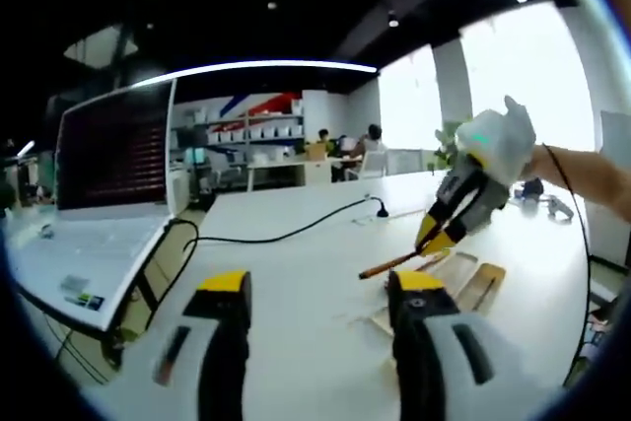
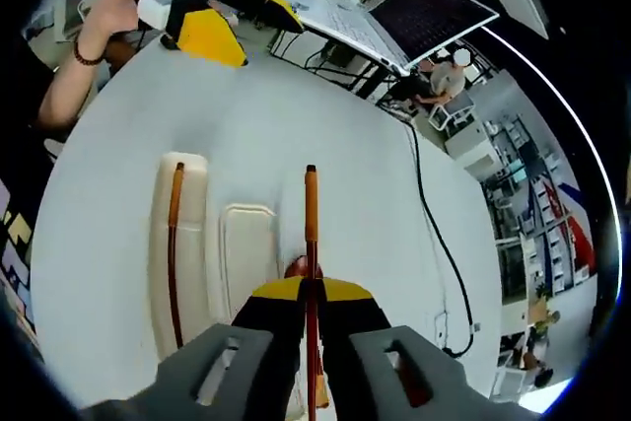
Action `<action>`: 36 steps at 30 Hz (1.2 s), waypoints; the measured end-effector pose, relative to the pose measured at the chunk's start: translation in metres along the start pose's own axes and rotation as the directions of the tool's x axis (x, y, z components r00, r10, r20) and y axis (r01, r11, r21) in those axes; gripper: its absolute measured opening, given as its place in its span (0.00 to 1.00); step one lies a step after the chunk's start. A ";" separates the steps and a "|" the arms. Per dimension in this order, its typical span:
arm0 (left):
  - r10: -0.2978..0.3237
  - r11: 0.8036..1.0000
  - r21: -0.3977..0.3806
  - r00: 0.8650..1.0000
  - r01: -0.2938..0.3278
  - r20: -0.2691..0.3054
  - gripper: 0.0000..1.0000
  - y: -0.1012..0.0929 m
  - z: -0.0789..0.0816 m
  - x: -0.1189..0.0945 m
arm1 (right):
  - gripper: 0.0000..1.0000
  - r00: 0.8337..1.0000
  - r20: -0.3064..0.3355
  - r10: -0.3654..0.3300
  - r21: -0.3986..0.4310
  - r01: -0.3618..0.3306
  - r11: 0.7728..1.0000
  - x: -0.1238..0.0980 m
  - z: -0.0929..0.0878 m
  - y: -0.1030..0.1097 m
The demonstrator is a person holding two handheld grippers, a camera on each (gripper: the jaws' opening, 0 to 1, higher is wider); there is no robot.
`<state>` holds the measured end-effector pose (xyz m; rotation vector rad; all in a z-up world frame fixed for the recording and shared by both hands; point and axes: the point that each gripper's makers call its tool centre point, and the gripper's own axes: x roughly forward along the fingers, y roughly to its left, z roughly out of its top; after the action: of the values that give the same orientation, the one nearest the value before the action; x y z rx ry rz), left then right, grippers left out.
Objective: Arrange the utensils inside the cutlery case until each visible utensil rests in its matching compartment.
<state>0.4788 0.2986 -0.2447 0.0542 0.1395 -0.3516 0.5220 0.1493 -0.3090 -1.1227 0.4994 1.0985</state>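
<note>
A cream cutlery case (image 2: 202,273) lies on the white table, with a long slot at its left and a shorter one beside it. One thin brown utensil (image 2: 175,244) rests in the long slot. My right gripper (image 2: 311,293) is shut on a second long orange-brown utensil (image 2: 311,214), held just above the case's right edge. In the left gripper view the right gripper (image 1: 436,237) comes in from the right, holding that utensil (image 1: 394,265) tilted over the case (image 1: 471,283). My left gripper (image 1: 320,293) is open, hovering off the case with nothing between its jaws; it shows as the left gripper (image 2: 245,25) in the right gripper view.
An open laptop (image 1: 104,194) on a stand sits at the table's left. A black cable (image 1: 286,236) runs across the tabletop (image 1: 296,273) to a small plug. A person's hand (image 2: 104,12) holds the left gripper. Shelves, desks and seated people are far behind.
</note>
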 end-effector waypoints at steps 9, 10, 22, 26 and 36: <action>-0.007 1.000 -0.002 1.000 0.007 -0.002 0.58 0.000 -0.001 -0.001 | 0.03 0.999 0.005 0.052 -0.027 -0.051 0.998 -0.011 0.012 0.024; -0.007 1.000 -0.003 1.000 0.007 0.001 0.58 -0.001 0.000 -0.001 | 0.03 0.998 0.009 0.067 -0.040 -0.067 0.997 -0.011 0.013 0.031; -0.018 1.000 -0.004 1.000 0.018 -0.007 0.58 -0.005 -0.002 0.001 | 0.03 0.984 -0.002 0.180 -0.077 -0.180 0.981 -0.005 0.012 0.076; -0.017 1.000 -0.002 1.000 0.017 -0.012 0.58 -0.005 -0.003 0.000 | 0.03 0.978 0.010 0.209 -0.062 -0.208 0.976 -0.006 0.015 0.083; -0.019 1.000 -0.003 1.000 0.019 -0.025 0.58 -0.006 -0.005 0.002 | 0.03 0.969 0.009 0.247 -0.054 -0.246 0.968 0.003 0.015 0.094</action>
<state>0.4780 0.2926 -0.2504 0.0549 0.1649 -0.3698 0.4368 0.1664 -0.3486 -1.1174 0.6135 1.3423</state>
